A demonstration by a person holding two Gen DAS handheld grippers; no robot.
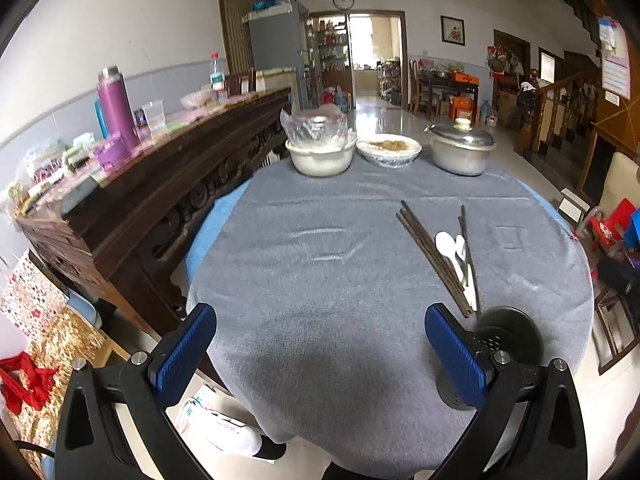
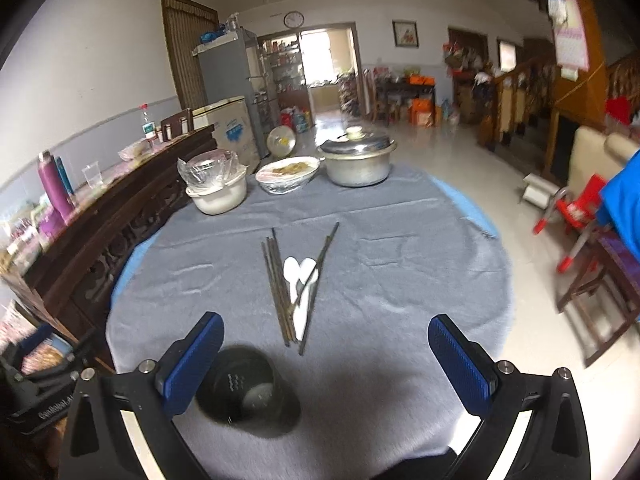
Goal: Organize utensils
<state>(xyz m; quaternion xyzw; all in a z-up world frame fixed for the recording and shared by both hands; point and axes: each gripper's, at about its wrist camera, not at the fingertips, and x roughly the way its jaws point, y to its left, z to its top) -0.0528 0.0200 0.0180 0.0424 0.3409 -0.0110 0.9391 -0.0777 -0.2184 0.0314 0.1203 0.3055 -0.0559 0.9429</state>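
Both tools hang over the near edge of the round worktop (image 2: 400, 240), which is covered with a grey cloth. The left tool (image 1: 320, 348) has its blue pads spread wide and nothing between them; the right tool (image 2: 326, 360) is spread just as wide and equally empty.

The utensils lie loose on the cloth in the middle of the worktop: a bundle of dark chopsticks (image 2: 276, 284) lying lengthwise, two white spoons (image 2: 298, 276) beside and partly over them, and another dark pair of chopsticks crossing at an angle over the spoons. A black perforated holder (image 2: 248, 392) stands at the near edge, just short of the chopstick tips, beside the right tool's left pad and behind the left tool's right pad.

At the far side of the worktop sit a white bowl (image 1: 320, 156) with a plastic bag in it, a wrapped dish (image 1: 388, 150) of food and a lidded metal pot (image 1: 462, 148), well apart from the utensils.
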